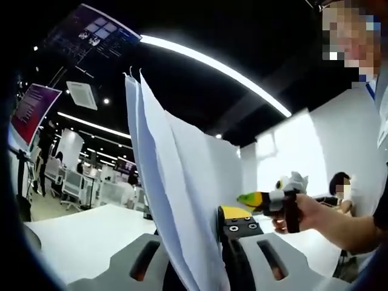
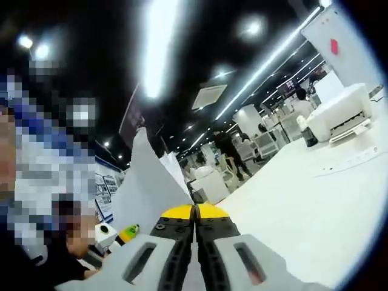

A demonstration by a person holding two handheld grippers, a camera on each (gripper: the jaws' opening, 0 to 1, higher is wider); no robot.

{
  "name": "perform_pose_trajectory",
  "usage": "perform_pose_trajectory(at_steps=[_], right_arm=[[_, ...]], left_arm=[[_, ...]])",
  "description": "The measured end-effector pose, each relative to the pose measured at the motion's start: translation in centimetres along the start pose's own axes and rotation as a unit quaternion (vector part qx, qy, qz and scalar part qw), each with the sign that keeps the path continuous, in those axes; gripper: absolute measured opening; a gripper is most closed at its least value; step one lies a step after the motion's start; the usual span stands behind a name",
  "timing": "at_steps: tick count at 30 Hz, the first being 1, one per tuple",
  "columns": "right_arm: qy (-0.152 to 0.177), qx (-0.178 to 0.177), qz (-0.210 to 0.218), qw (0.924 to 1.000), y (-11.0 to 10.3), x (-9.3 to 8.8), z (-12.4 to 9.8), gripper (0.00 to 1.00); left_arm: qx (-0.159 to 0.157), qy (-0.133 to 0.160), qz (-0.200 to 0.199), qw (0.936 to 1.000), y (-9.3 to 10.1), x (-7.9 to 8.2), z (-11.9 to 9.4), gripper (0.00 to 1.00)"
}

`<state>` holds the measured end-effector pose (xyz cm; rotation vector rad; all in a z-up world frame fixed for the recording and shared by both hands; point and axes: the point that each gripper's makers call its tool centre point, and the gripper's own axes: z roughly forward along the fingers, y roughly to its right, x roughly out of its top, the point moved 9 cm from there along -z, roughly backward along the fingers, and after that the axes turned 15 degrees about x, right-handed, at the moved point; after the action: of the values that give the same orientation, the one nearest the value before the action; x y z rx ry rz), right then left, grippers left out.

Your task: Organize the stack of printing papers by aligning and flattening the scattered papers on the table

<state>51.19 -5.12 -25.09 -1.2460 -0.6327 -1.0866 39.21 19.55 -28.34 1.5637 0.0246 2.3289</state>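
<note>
Several sheets of printing paper (image 1: 176, 182) are seen in the left gripper view, pinched upright between the closed jaws of the left gripper (image 1: 209, 242) and fanning from 6 o'clock up toward 11 o'clock, above the white table (image 1: 85, 239). At 3 o'clock the right gripper (image 1: 260, 200) is held in a person's hand (image 1: 303, 212). In the right gripper view, the right gripper (image 2: 195, 219) is shown with yellow-tipped jaws pressed together on nothing that can be made out, the paper (image 2: 145, 188) standing at 9 o'clock and a white printer (image 2: 339, 118) at 2 o'clock.
</note>
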Motion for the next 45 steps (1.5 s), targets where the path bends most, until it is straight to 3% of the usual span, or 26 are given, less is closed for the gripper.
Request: perform_pose_trajectory(at_steps=[9,15,25,36,41,45], right_arm=[[0.011,0.024,0.017,0.9995,-0.7,-1.0,1.5,0.0],[0.034,0.042,0.055,0.9971,-0.6,-1.7,2.3,0.0],[0.045,0.041,0.081,0.9949,-0.5,-2.4,2.6,0.0],[0.03,0.039,0.08,0.9956,-0.6,-3.1,2.9,0.0],[0.019,0.031,0.047,0.9982,-0.8,-3.1,2.5,0.01],[0.028,0.029,0.03,0.9987,-0.9,-2.6,1.7,0.12]], left_arm=[[-0.005,-0.001,-0.002,1.0,0.3,0.0,0.2,0.17],[-0.007,0.0,-0.004,1.0,0.5,0.1,0.3,0.17],[-0.005,-0.003,0.0,1.0,0.5,0.1,0.3,0.15],[-0.007,-0.007,-0.02,0.9997,0.3,0.1,0.5,0.06],[-0.025,-0.009,-0.027,0.9993,0.5,0.3,0.4,0.06],[-0.046,0.0,-0.02,0.9987,0.9,0.7,0.4,0.06]])
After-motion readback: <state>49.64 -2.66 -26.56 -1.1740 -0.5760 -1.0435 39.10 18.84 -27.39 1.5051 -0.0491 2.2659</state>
